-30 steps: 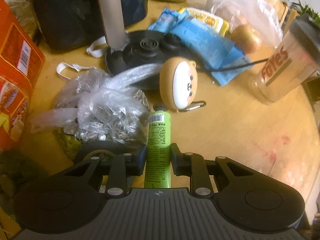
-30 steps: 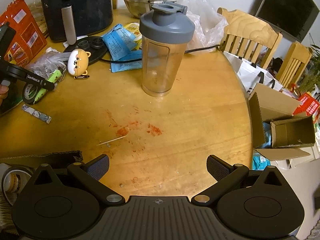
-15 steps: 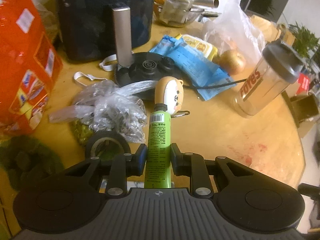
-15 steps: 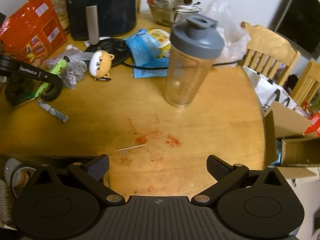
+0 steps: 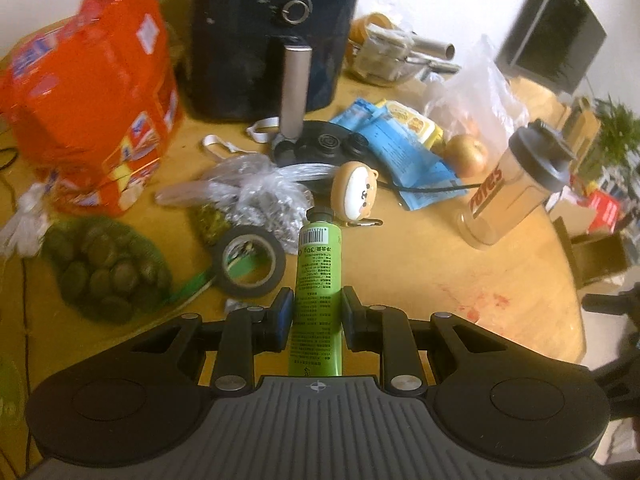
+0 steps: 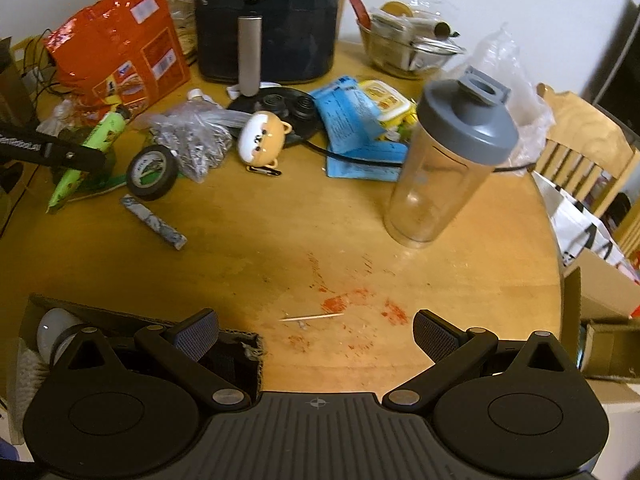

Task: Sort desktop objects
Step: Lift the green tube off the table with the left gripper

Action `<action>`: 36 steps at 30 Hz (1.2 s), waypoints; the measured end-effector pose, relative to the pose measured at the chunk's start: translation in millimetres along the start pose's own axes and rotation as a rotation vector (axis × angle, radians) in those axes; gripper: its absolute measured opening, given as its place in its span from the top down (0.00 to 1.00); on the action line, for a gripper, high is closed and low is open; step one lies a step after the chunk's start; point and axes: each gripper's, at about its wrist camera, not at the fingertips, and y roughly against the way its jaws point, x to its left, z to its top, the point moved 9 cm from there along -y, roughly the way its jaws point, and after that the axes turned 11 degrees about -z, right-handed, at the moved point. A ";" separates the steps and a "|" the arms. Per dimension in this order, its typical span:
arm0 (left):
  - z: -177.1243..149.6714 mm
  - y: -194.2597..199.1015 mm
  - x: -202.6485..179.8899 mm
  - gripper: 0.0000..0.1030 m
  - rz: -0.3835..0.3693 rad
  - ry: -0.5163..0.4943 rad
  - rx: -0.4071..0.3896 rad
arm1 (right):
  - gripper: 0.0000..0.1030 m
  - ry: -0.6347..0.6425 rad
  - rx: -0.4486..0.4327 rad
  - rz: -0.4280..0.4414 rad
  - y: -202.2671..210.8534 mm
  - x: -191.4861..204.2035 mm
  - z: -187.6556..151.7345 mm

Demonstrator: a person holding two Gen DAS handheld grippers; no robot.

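Observation:
My left gripper point(image 5: 316, 314) is shut on a green tube point(image 5: 318, 276) with a dark cap, held above the round wooden table point(image 5: 420, 256). From the right wrist view the same green tube point(image 6: 102, 134) hangs at the far left in the left gripper point(image 6: 60, 152). Below it lie a black tape roll point(image 5: 249, 266), a crumpled clear bag point(image 5: 256, 196) and a dog-face pouch point(image 5: 356, 196). My right gripper point(image 6: 316, 334) stands open above the table's near edge, nothing between its fingers. A shaker bottle point(image 6: 448, 168) stands to the right.
A black air fryer point(image 6: 266, 16), an orange snack bag point(image 6: 116, 52), blue packets point(image 6: 352, 128) and a glass bowl point(image 6: 408, 48) crowd the back. A net of kiwis point(image 5: 104, 268) lies left. A small grey stick point(image 6: 154, 222) and a toothpick point(image 6: 312, 317) lie mid-table. A dark box point(image 6: 132, 344) sits below my right gripper.
My left gripper has lifted and drawn back with the green tube, bringing the tape roll and kiwis into view. My right gripper has pulled back and shifted left over the box.

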 end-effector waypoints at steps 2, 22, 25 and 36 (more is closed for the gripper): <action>-3.6 10.1 -0.1 0.75 0.006 0.023 -0.018 | 0.00 0.011 -0.005 0.011 0.9 3.9 1.3; -43.9 82.4 -5.8 0.75 0.073 0.183 -0.147 | 0.06 0.173 -0.124 0.138 20.7 66.7 28.3; -46.8 88.7 -4.0 0.75 0.084 0.199 -0.158 | 0.06 0.178 -0.131 0.148 19.3 73.4 34.3; -58.8 101.5 3.2 0.75 0.109 0.245 -0.166 | 0.10 0.193 -0.137 0.181 5.7 99.8 55.2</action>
